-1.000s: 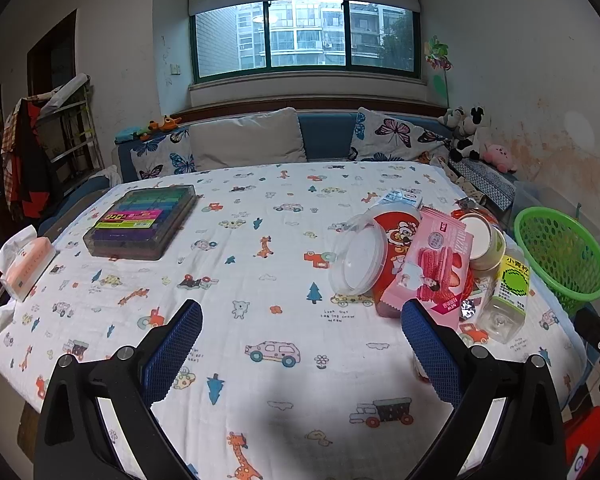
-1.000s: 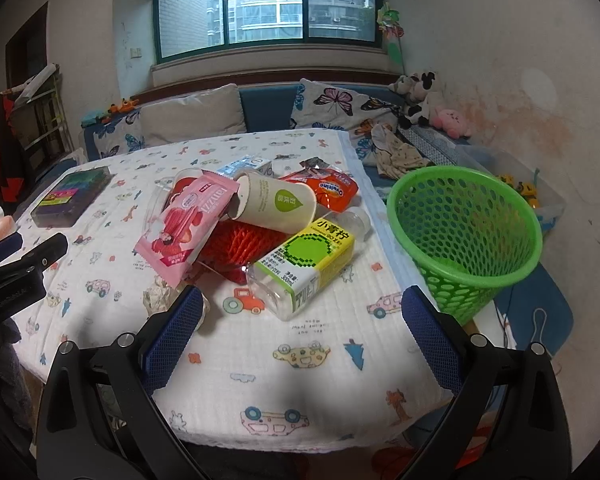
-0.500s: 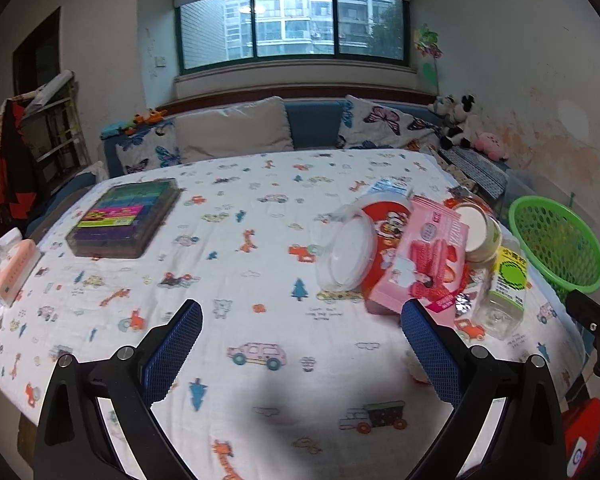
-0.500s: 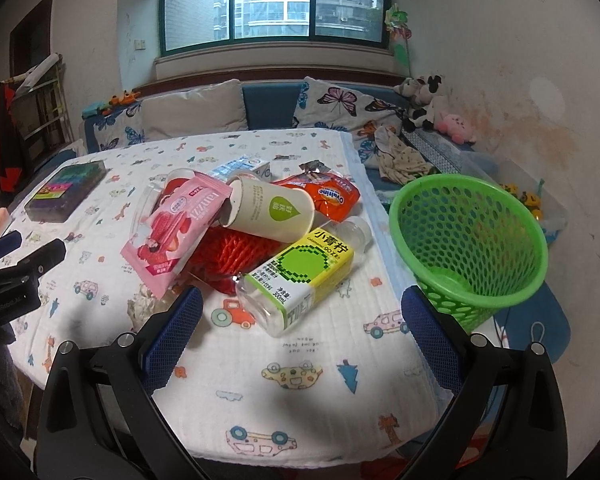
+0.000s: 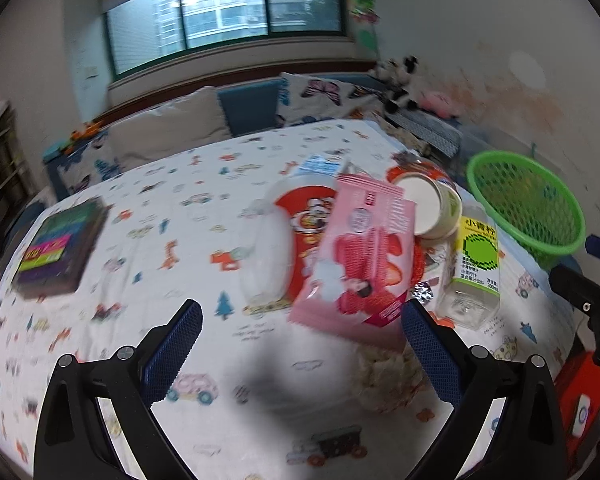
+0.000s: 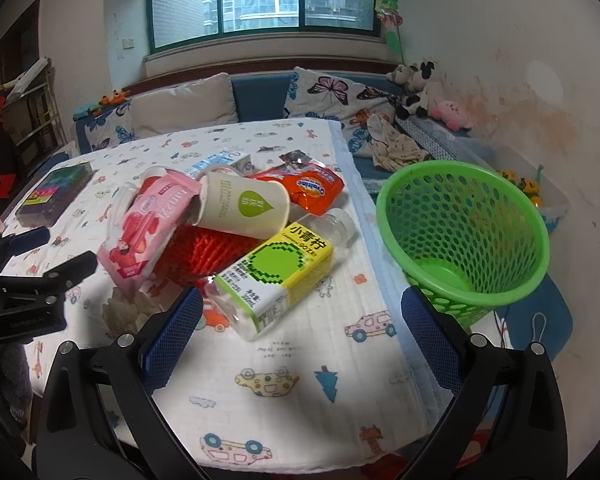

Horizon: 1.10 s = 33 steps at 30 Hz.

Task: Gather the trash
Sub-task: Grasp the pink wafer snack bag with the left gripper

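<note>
A trash pile lies on the printed tablecloth: a pink wrapper, a paper cup, a clear bottle with a yellow-green label, an orange packet, red netting, a clear lid and a crumpled tissue. A green mesh basket stands off the table's right edge. My left gripper is open and empty just short of the pink wrapper. My right gripper is open and empty just short of the bottle.
A dark box with a colourful label lies at the table's far left. A sofa with pillows and plush toys runs behind the table. The table's front edge is close below my right gripper.
My left gripper has swung right and closer to the trash pile; its view is motion-blurred. My right gripper has moved a little closer to the bottle. Both stayed open.
</note>
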Motion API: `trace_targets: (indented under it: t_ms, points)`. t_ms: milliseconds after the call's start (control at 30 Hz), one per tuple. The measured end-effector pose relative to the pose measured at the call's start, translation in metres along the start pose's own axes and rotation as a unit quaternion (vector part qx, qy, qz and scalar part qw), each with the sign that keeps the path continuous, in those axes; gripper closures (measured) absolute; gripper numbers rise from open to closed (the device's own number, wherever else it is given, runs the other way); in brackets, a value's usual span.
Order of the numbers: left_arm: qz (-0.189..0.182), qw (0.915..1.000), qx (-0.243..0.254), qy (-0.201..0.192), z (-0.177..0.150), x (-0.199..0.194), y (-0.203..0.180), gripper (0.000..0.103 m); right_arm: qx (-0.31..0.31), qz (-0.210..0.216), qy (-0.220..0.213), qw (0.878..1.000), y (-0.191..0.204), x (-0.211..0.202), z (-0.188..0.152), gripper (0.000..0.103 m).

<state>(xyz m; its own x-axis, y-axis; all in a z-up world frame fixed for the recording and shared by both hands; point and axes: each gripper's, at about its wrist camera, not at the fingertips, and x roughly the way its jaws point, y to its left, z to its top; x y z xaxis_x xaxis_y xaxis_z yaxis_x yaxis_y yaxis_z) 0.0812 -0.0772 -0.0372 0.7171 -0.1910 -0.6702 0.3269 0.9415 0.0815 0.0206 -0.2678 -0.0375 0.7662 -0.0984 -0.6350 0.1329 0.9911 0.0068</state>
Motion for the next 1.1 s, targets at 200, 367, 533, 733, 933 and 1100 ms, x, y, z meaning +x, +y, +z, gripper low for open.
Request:
trace_targets:
  t_ms: [200, 367, 533, 733, 933, 1100]
  points:
    - [-0.012, 0.9990, 0.033, 0.027, 0.013, 0.030, -0.016, 0.006, 0.003, -0.002, 0.005, 1.000, -0.005, 0.006, 0.000, 0.005]
    - [-0.018, 0.9976, 0.050, 0.043, 0.017, 0.046, -0.025, 0.006, 0.000, 0.000, 0.009, 1.000, -0.005, 0.011, 0.001, 0.005]
    - [-0.022, 0.9969, 0.056, 0.050, 0.020, 0.057, -0.029, 0.007, -0.005, 0.000, 0.011, 1.000, -0.004, 0.016, 0.002, 0.005]
    - [-0.033, 0.9965, 0.059, 0.050, 0.022, 0.057, -0.030, 0.029, -0.010, 0.001, 0.012, 1.000, -0.003, 0.018, 0.004, 0.005]
    - [-0.040, 0.9970, 0.052, 0.041, 0.020, 0.053, -0.028, 0.044, -0.023, 0.004, 0.007, 1.000, 0.003, 0.017, 0.006, 0.005]
    - [-0.048, 0.9976, 0.046, 0.020, 0.022, 0.036, -0.022, 0.047, -0.048, 0.006, -0.003, 0.999, 0.011, 0.016, 0.012, 0.005]
